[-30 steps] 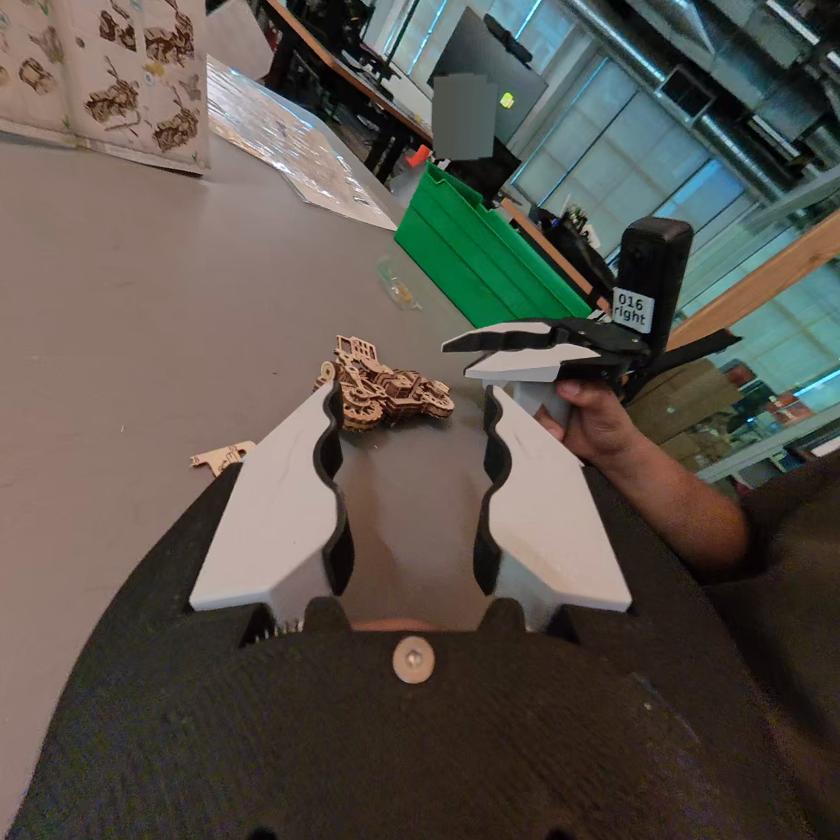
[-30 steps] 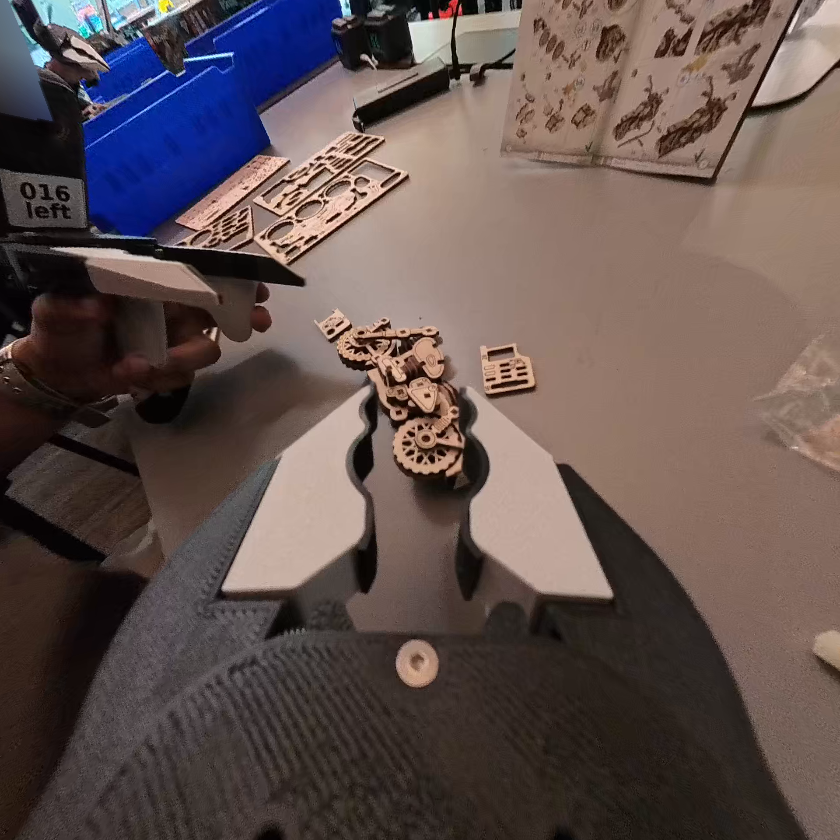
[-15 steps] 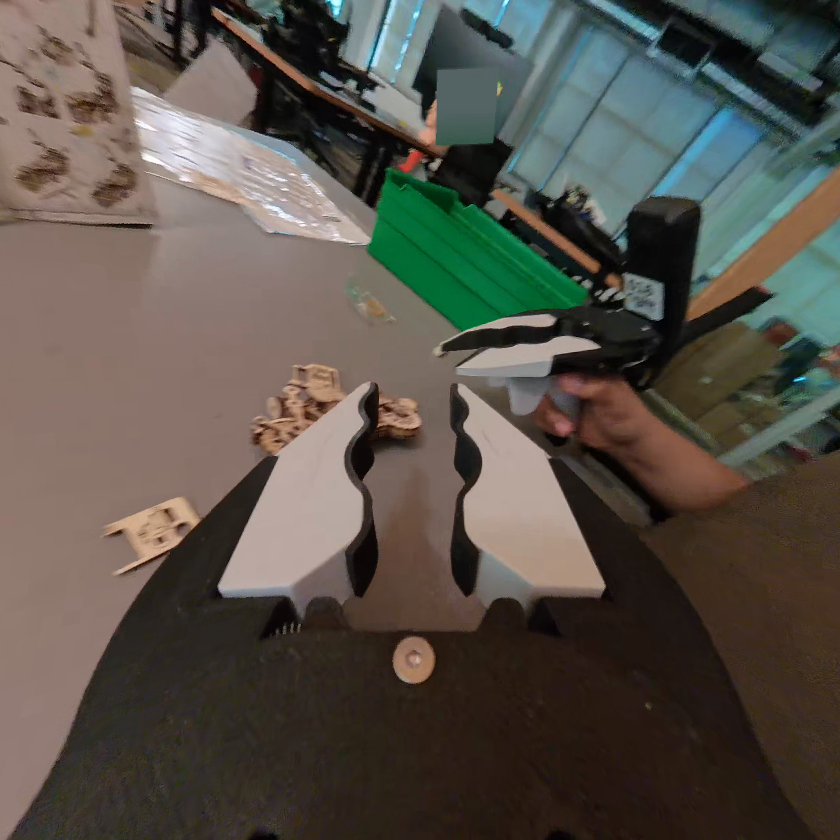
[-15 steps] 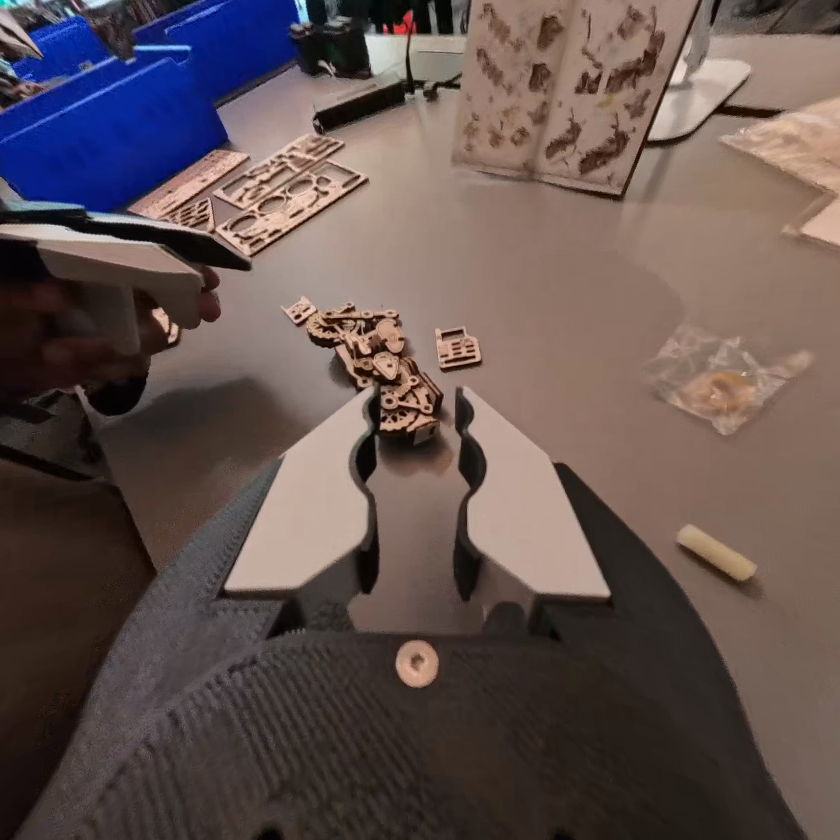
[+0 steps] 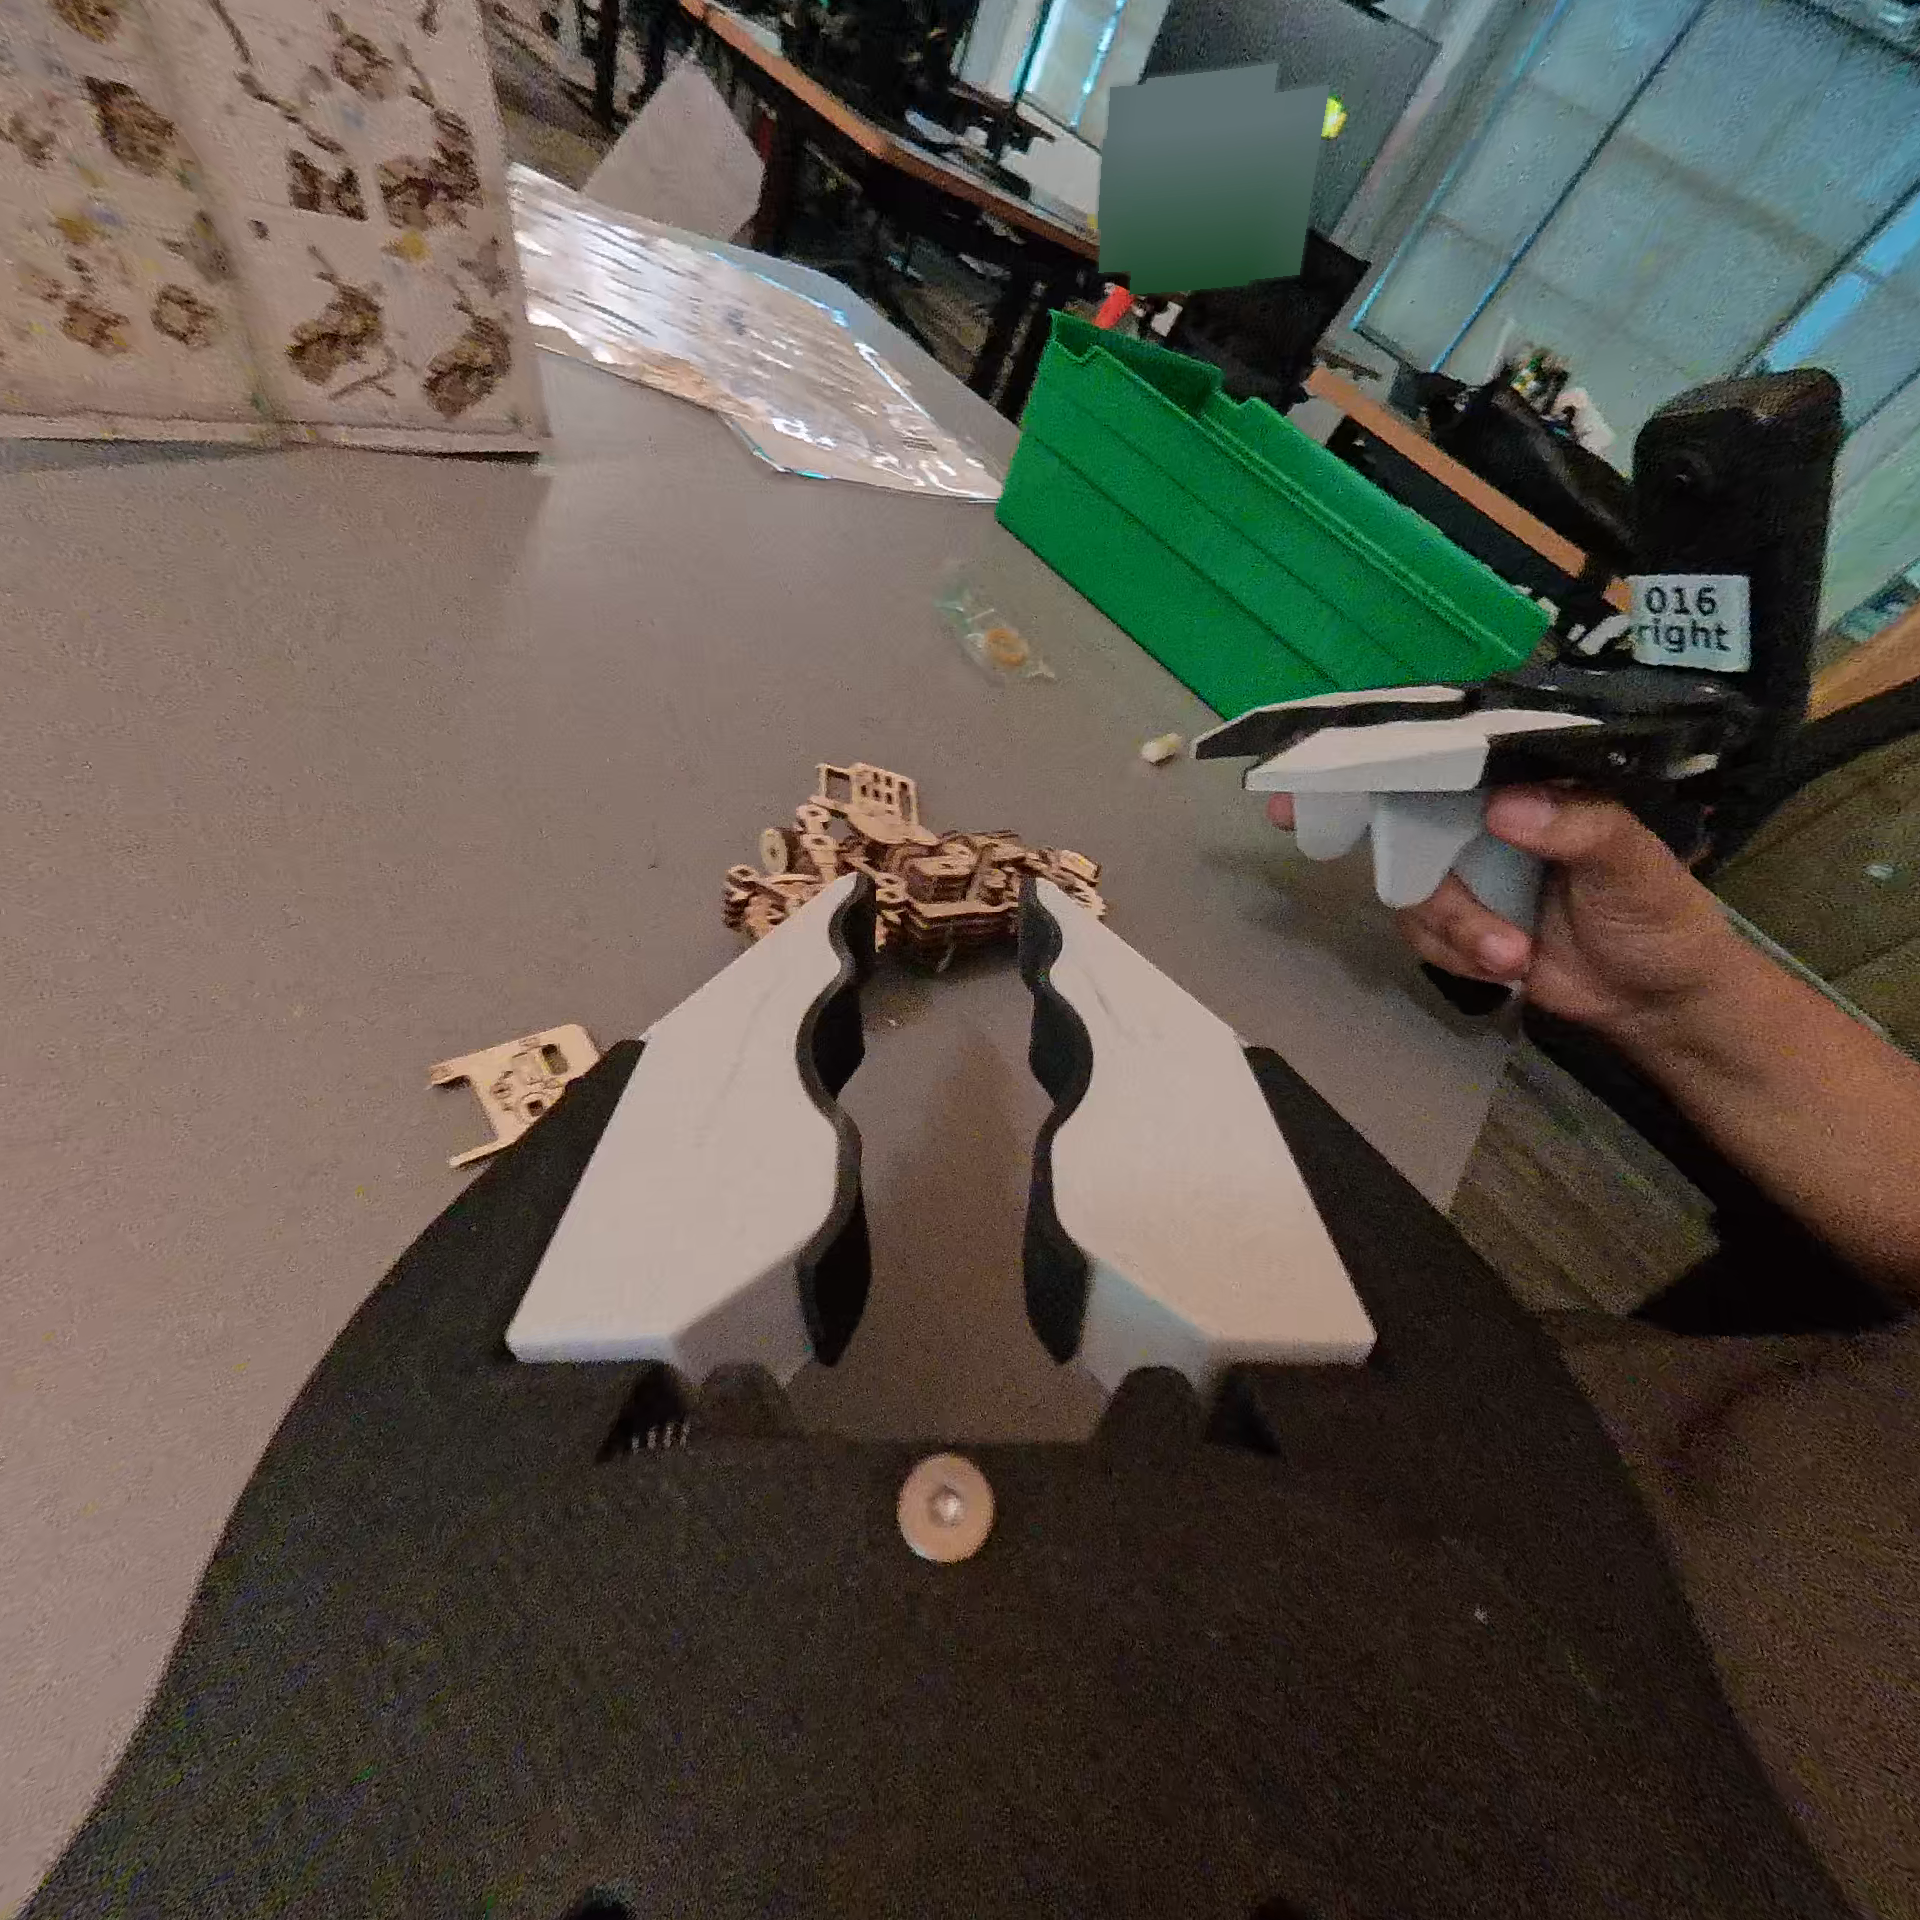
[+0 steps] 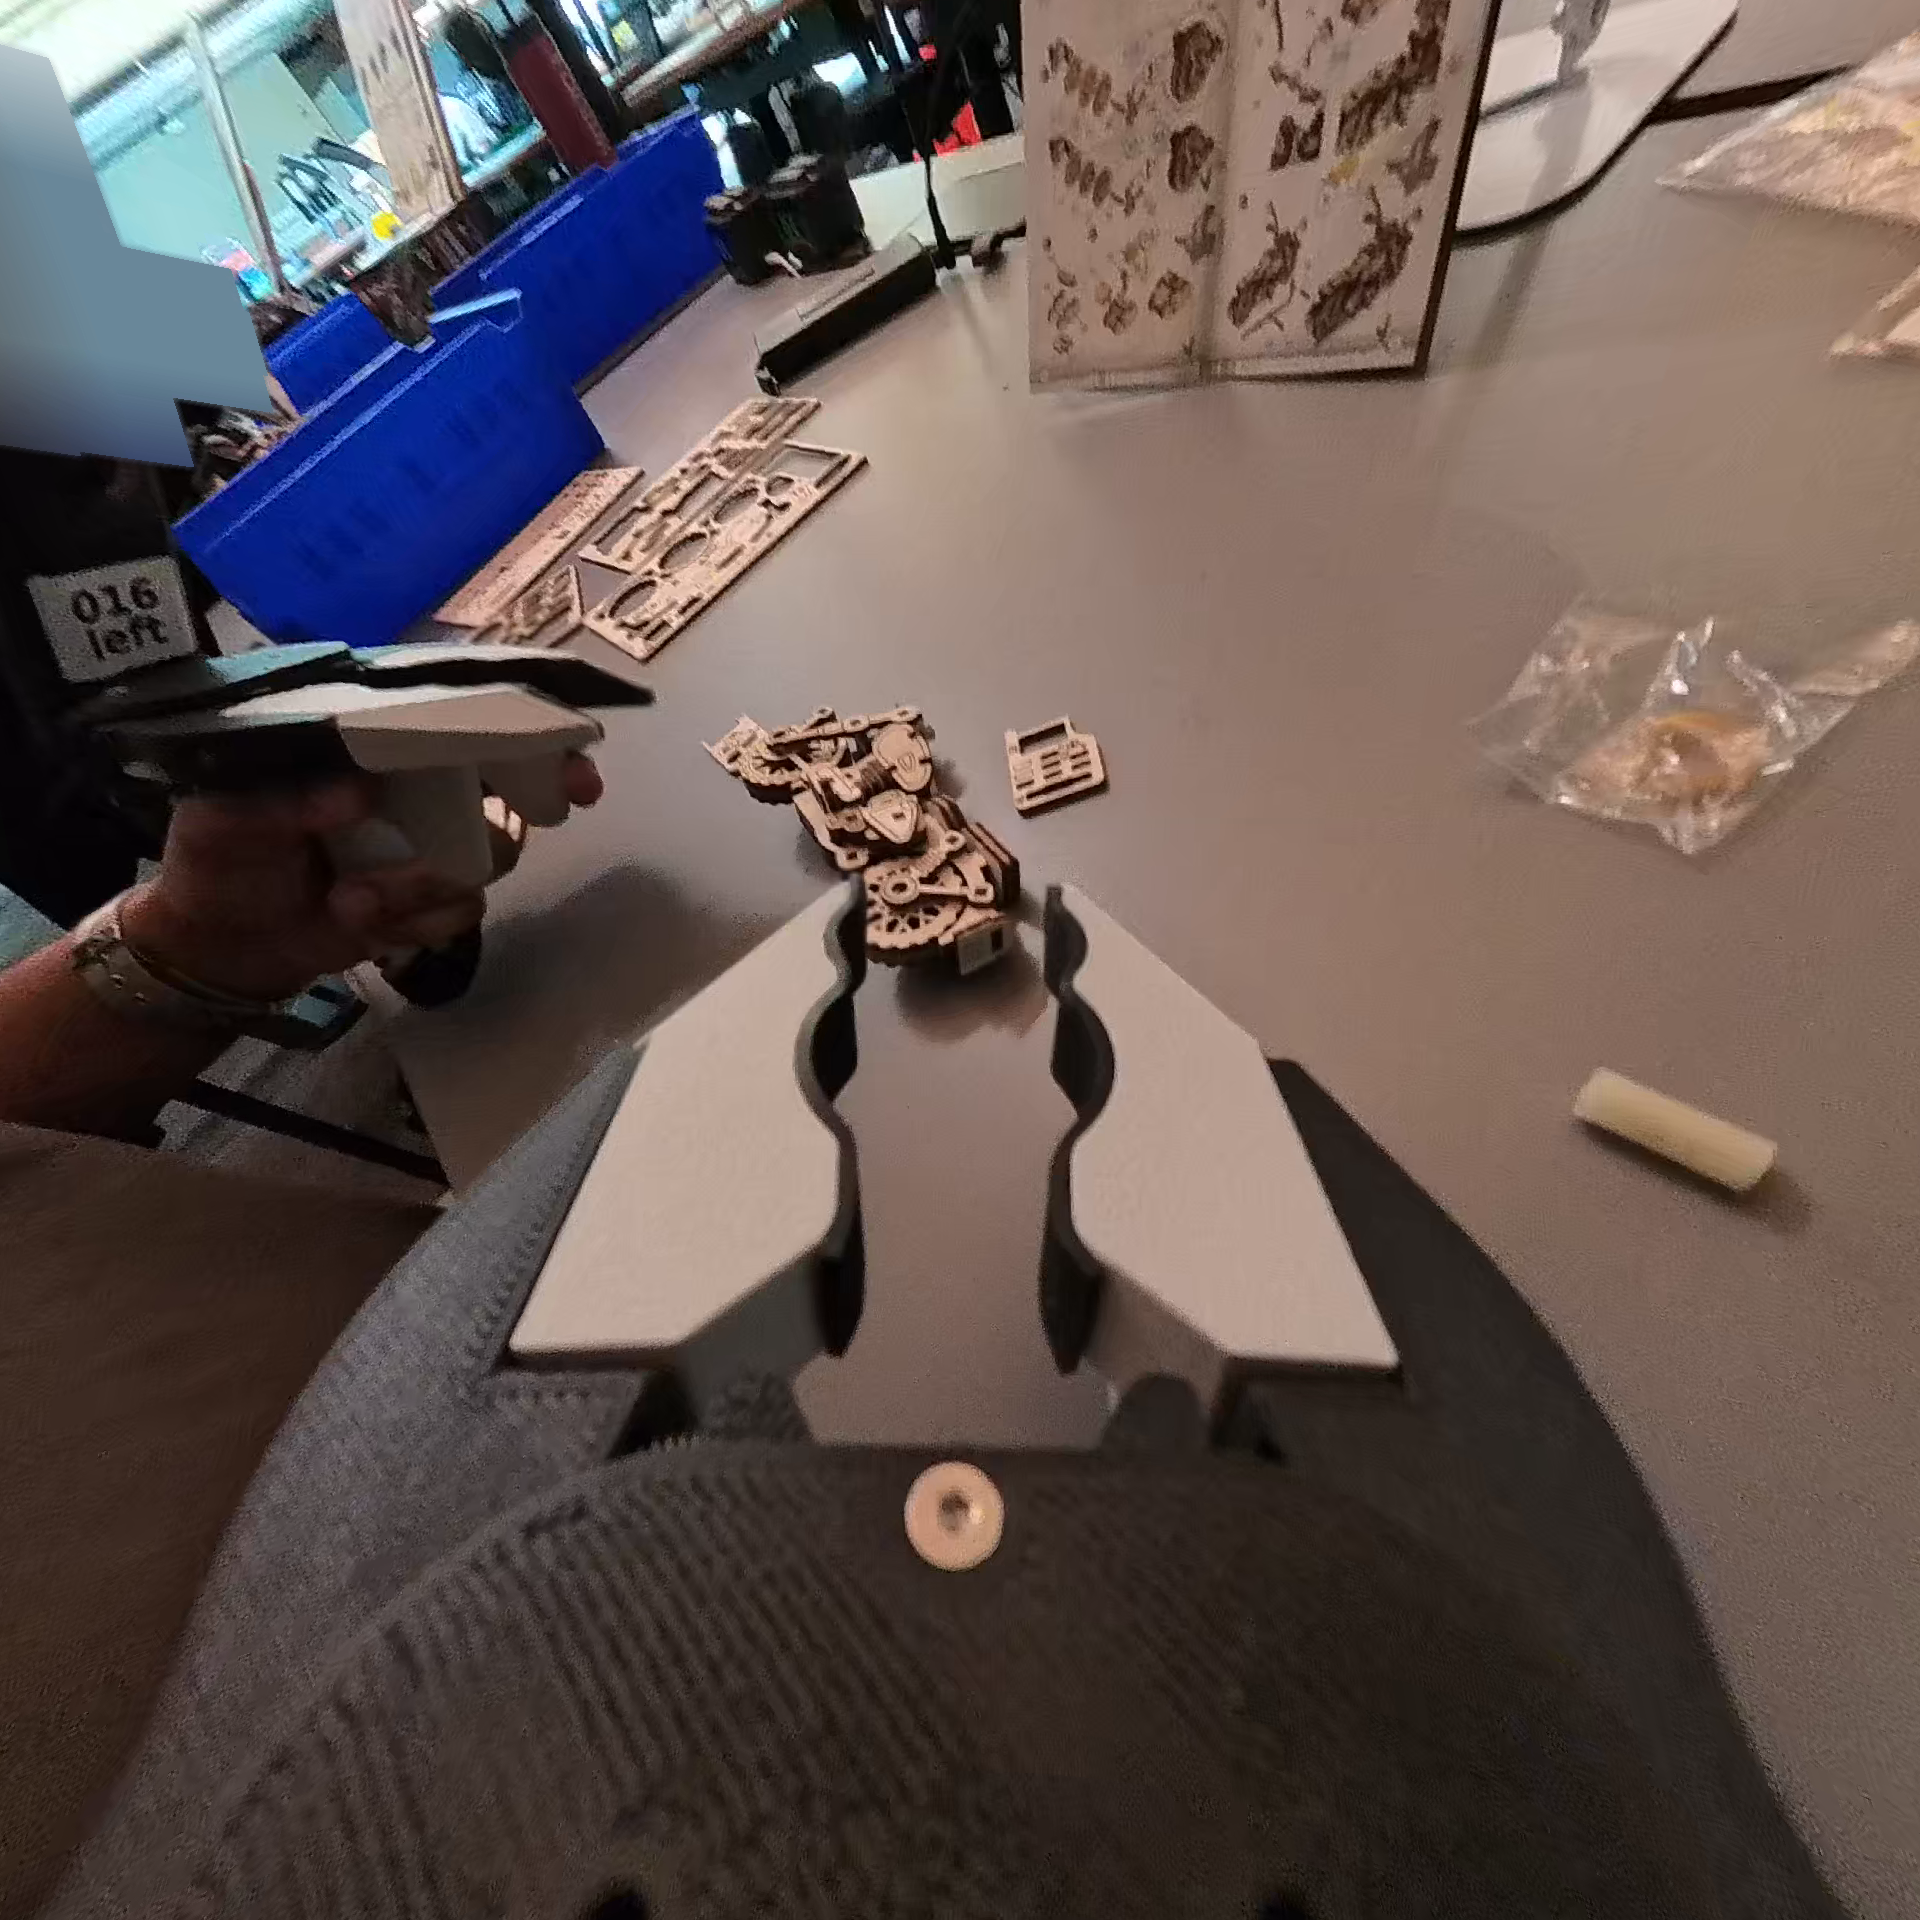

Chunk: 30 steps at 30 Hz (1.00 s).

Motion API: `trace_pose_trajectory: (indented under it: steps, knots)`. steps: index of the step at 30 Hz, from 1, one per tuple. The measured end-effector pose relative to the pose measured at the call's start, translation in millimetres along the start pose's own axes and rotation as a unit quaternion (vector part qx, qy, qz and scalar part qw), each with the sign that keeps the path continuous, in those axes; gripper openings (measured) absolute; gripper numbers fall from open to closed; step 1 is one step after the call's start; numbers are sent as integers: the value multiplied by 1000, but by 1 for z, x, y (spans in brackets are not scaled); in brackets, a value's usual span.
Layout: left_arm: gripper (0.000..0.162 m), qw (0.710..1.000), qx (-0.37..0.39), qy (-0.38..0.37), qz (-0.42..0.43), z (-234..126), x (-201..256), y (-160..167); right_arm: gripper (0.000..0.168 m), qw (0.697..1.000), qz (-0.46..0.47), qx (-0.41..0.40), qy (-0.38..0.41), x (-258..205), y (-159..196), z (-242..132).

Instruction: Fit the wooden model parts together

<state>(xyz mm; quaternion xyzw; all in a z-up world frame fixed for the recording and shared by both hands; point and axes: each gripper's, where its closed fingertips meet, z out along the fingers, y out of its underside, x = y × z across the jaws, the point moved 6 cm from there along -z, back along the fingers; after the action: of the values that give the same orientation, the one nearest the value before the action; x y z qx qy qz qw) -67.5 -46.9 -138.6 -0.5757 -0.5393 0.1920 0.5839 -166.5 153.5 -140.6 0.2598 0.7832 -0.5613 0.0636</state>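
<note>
On grey table (image 6: 1351,582), blue bin (image 6: 395,499) beside cut-out wooden sheets (image 6: 717,530).

Pale laser-cut wooden model (image 6: 883,821), matt grey table (image 6: 1299,582), crinkled glossy plastic bag (image 6: 1683,717)

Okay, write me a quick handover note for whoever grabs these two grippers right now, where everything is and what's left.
Left gripper: open, empty, aimed at the wooden model from the near edge.
Right gripper: open, empty, tips just short of the model's wheel end.
The model lies flat on the grey table, partly assembled. One loose grid-shaped part lies beside it; another flat part sits near the left gripper. Punched-out sheets lie by the blue bin.
Left to do: pick up a loose part and fit it.
</note>
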Motion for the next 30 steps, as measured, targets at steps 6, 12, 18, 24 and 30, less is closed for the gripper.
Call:
trace_pose_trajectory:
  steps: [6, 12, 18, 24, 30]
  knots:
    - [39, 999, -12, -3, -39, 2, -21, 0, 33, 1000, 17, -23, -11, -1, 8, 14]
    - [48, 996, -11, 12, -86, 4, -36, -4, 34, 999, 10, -32, -17, -1, 10, 25]
    - [51, 995, -24, 21, -96, 12, -32, -1, 37, 998, 53, -21, -31, 7, 5, 31]
    - [56, 996, -51, 7, -66, 25, -28, -1, 40, 993, 99, -18, -62, 13, 2, 37]
    - [56, 982, -163, -59, 80, 45, -30, 7, 41, 995, 47, -60, -71, 8, -1, 55]
